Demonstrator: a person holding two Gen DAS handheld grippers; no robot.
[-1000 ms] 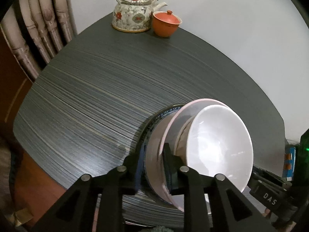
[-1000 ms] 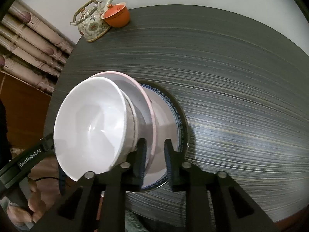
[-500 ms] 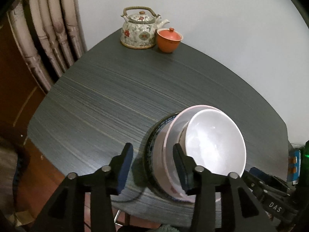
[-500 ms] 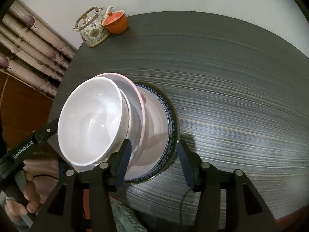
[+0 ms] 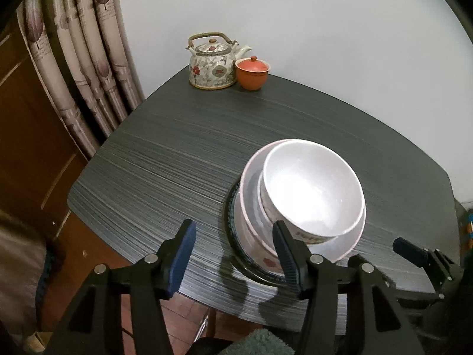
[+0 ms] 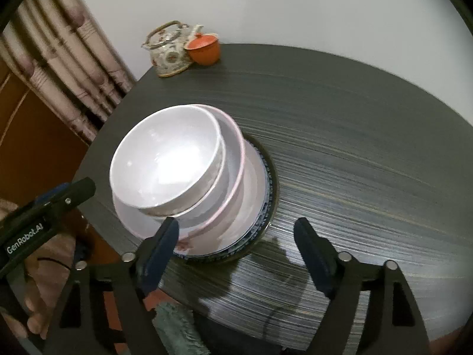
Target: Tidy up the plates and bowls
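Stack: white bowl (image 5: 313, 186) nested in a pink-rimmed bowl (image 6: 233, 153) on a blue-patterned plate (image 6: 267, 189), near my edge of the dark table (image 5: 165, 159).
My left gripper (image 5: 235, 251): jaws just opened, empty, apart from the stack.
My right gripper (image 6: 236, 251): jaws just opened wide, empty.
Far corner: teapot (image 5: 211, 65) beside an orange cup (image 5: 252, 73).

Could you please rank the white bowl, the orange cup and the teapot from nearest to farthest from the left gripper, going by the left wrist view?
From the left gripper:
1. White bowl, on the stacked plates just right of the open jaws.
2 and 3. Orange cup and teapot, side by side at the table's far edge; too close to call.
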